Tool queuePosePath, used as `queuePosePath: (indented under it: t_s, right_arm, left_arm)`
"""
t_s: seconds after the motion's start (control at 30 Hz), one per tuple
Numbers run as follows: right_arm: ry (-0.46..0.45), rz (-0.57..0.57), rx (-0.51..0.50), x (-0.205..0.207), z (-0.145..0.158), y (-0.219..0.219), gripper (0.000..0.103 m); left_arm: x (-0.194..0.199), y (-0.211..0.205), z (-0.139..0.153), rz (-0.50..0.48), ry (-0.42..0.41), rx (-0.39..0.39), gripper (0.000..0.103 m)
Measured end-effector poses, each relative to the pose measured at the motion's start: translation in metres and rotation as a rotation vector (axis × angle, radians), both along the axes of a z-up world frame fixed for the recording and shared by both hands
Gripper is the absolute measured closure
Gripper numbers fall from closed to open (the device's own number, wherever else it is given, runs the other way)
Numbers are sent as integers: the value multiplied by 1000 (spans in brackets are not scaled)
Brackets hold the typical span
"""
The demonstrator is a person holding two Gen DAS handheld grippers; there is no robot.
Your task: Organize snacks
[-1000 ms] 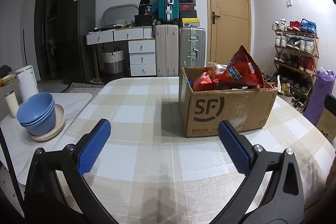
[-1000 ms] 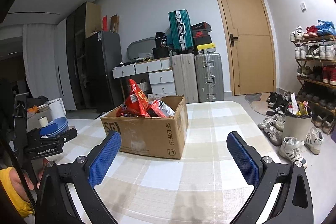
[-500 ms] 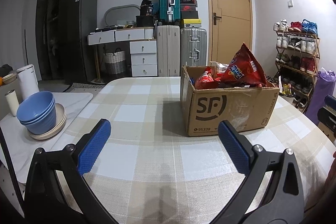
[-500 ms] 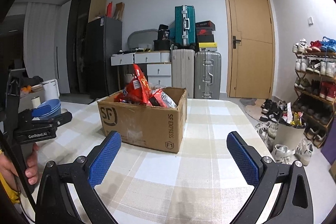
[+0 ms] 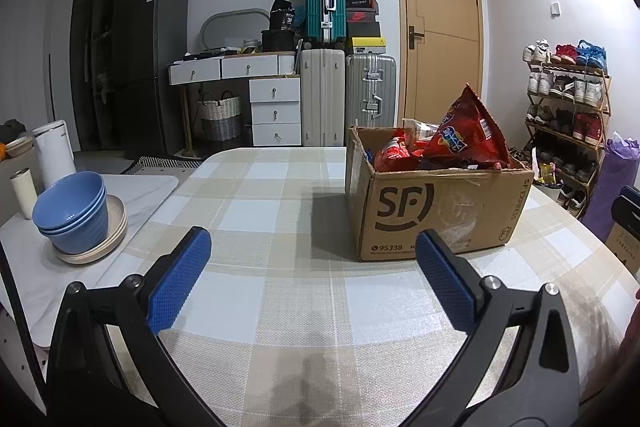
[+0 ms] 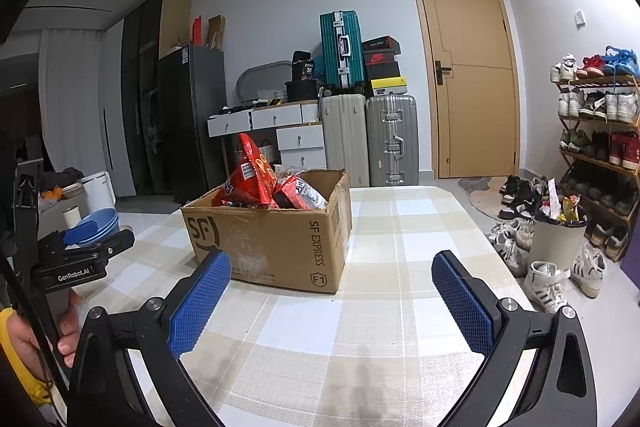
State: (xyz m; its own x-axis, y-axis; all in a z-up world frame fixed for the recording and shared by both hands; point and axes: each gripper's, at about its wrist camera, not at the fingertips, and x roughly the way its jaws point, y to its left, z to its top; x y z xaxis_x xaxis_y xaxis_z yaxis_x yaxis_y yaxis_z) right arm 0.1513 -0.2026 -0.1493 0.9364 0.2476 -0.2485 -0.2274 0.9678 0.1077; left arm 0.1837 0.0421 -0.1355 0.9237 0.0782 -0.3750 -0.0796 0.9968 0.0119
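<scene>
Both tools, left tool (image 5: 312, 267) and right tool (image 6: 332, 287), hover wide open and empty over the checked woven cloth of the table (image 5: 280, 307), their blue pads (image 5: 178, 281) ribbed for grip. Ahead, the corrugated cardboard box (image 5: 436, 211) stands on the table holding the snacks: a tall crinkly red chip bag (image 5: 466, 135) jutting above smaller red packets (image 6: 298, 193), whose count I cannot quite make out. Bags in the box fit either sorting finished or unpacking ahead.

Lived-in home, entry area: wooden door (image 6: 466, 67), loaded shoe rack (image 6: 596, 131), stacked suitcases (image 6: 368, 131) ahead of hand-held gripper; fridge (image 5: 148, 67), bowls (image 5: 74, 211) to left.
</scene>
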Motion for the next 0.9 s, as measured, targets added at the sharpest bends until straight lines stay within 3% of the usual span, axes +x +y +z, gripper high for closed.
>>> queuePosePath:
  t_s: [0.67,0.9]
  right_arm:
    - [1,-1,-1,0,0,0,1]
    - [1,-2,3,0,0,-1,1]
  left_arm:
    - [3,7,-2,56,27,0,1]
    - [7,18,-5,77,46,-51,1]
